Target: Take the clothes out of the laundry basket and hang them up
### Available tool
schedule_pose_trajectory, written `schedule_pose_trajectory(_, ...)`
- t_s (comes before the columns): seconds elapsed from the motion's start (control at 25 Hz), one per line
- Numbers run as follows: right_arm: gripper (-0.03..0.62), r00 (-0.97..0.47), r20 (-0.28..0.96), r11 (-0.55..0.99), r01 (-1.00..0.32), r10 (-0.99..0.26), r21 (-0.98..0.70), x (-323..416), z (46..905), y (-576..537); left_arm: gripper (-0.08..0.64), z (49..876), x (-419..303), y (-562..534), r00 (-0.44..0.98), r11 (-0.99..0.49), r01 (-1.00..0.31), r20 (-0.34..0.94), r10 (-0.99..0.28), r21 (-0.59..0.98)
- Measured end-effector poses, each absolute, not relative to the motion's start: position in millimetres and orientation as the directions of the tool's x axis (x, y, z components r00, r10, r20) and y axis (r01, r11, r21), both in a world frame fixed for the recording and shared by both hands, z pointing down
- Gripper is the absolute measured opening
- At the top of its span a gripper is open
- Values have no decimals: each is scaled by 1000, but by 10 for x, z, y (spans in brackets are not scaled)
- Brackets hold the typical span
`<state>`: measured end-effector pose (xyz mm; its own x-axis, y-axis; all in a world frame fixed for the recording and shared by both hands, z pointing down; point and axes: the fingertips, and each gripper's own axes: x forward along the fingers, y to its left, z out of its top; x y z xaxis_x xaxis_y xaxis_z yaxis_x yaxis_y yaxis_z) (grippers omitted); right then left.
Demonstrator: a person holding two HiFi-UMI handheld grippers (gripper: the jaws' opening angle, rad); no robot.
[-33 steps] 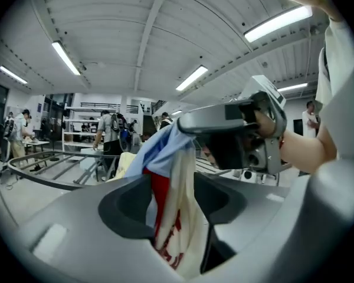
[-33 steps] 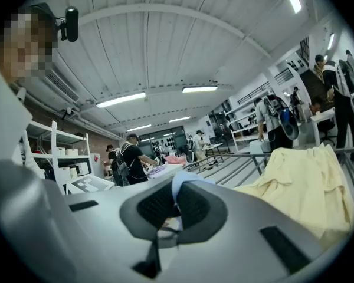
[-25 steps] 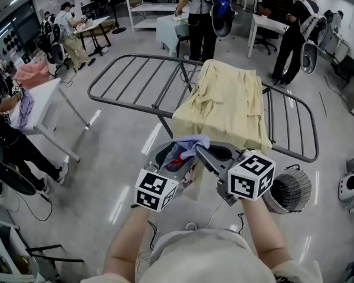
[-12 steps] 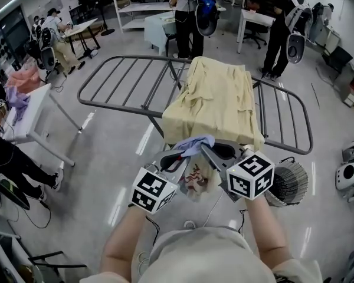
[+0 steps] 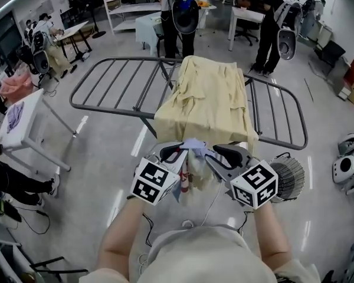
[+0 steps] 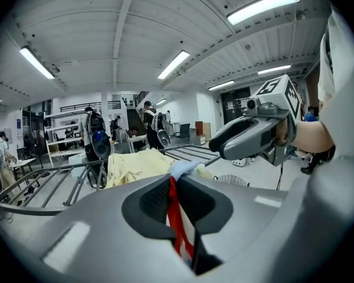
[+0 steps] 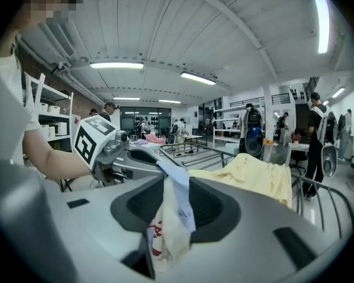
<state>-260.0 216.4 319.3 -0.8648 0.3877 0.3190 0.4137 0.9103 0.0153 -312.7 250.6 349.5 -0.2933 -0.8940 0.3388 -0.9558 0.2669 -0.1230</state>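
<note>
A small garment (image 5: 192, 151), light blue and white with red print, hangs between my two grippers in front of my chest. My left gripper (image 5: 178, 153) is shut on it; in the left gripper view (image 6: 176, 178) a red strip of the cloth (image 6: 176, 217) is pinched between the pads. The jaws of my right gripper (image 5: 215, 156) have just been opening. In the right gripper view (image 7: 174, 184) they stand apart with the cloth (image 7: 171, 223) draped loosely through the gap. A yellow garment (image 5: 206, 99) lies spread over the grey drying rack (image 5: 106, 81) just beyond.
A round wire laundry basket (image 5: 289, 178) stands on the floor at my right. A white table (image 5: 23, 119) is at the left. Several people (image 5: 177, 10) stand behind the rack near shelves and desks. A white device (image 5: 342, 170) sits on the floor, far right.
The left jaws have shut on the garment and the right jaws have parted round it. Both grippers came slightly lower and closer to me; the cloth now bunches between them.
</note>
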Motion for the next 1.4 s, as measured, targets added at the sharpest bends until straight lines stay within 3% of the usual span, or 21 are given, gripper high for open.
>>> schedule_pose_trajectory(0.2,204,-833,352,848,504,428,162,-2732,3158,2408,32,3547,-3048,2505,-251,214,-967,380,-890,-135)
schedule_pose_trajectory(0.4,212,-775,441,759,595,453,266,-2942,3414,2692,32,3458,-3106,2627,-270,234,-962,364,-891,-140)
schedule_pose_trajectory(0.56,173,-770,458,696,618,443,366,-3122,3430,2871,32,3435,-3195,2796,-302,252,-952,380,-875,-176)
schedule_pose_trajectory(0.6,134,-775,458,681,616,435,396,-3165,3412,2904,32,3442,-3216,2849,-306,256,-950,385,-870,-178)
schedule_pose_trajectory(0.64,50,-778,458,668,615,430,418,-3205,3397,2935,32,3453,-3232,2903,-309,260,-950,389,-868,-173)
schedule_pose_trajectory(0.68,37,-774,460,660,622,435,422,-3238,3385,2971,32,3468,-3246,2958,-311,267,-950,389,-867,-165)
schedule_pose_trajectory(0.84,23,-735,452,676,662,505,323,-3343,3280,3126,44,3526,-3294,3155,-333,315,-943,339,-880,-110)
schedule_pose_trajectory(1.0,21,-740,429,660,665,518,349,-3434,3109,3162,202,3710,-3313,3386,-337,349,-937,331,-881,-25)
schedule_pose_trajectory(1.4,21,-727,316,595,683,609,425,-3505,2272,3260,240,4616,-3705,3894,-426,506,-861,456,-781,63)
